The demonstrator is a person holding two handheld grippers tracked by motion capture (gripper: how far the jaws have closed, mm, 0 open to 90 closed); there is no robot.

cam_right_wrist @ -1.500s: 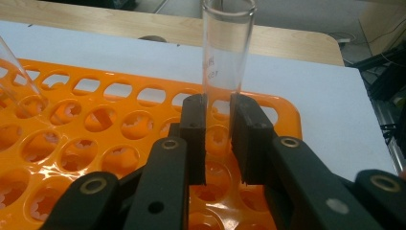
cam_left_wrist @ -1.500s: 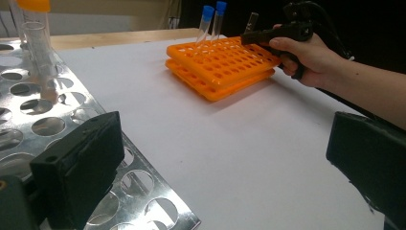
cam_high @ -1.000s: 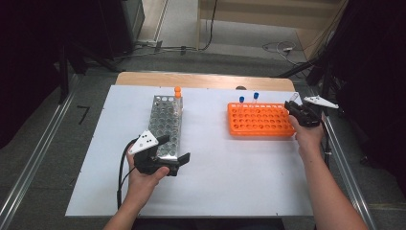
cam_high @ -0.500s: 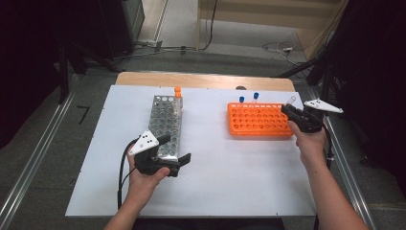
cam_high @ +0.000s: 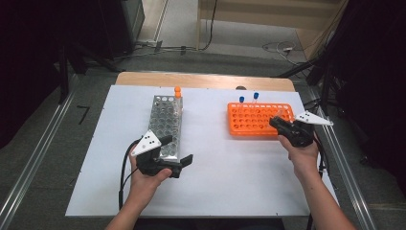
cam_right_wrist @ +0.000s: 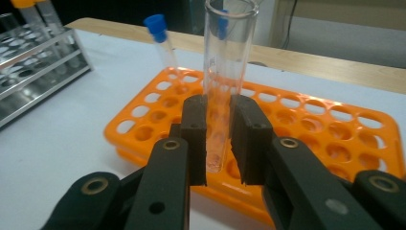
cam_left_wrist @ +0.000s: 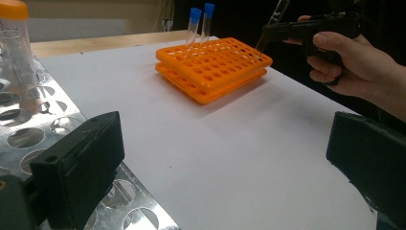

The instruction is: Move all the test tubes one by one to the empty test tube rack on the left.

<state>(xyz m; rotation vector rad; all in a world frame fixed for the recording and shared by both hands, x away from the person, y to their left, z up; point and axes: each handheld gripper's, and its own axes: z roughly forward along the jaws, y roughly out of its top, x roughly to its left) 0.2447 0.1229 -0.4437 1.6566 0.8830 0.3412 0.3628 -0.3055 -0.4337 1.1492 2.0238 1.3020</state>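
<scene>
- The high view took in the whole white table: a metal rack stood left of centre and an orange rack right of centre, the two well apart
- In that view the left gripper sat at the near end of the metal rack, its jaws spread wide, one over the rack's edge and the other over bare table
- The left gripper view gave the detail missing from above: one black jaw lay over the rack's round holes, the other hung over the tabletop, and nothing sat between them
- The right gripper showed from above at the orange rack's right end, but what it held was hard to make out there
- The right gripper view settled it: the jaws pinched a clear, uncapped glass tube, held upright just above the orange rack's holes
- The left gripper view caught the same tube from the side, tilted up out of the far gripper above the rack's corner
- Counted: two racks, two grippers, two blue-capped tubes standing side by side at the orange rack's far edge, and one uncapped tube in the right gripper
- Orange-capped tubes stood at the metal rack's far end; the right gripper view showed two caps, the high view blurred them into one spot
</scene>
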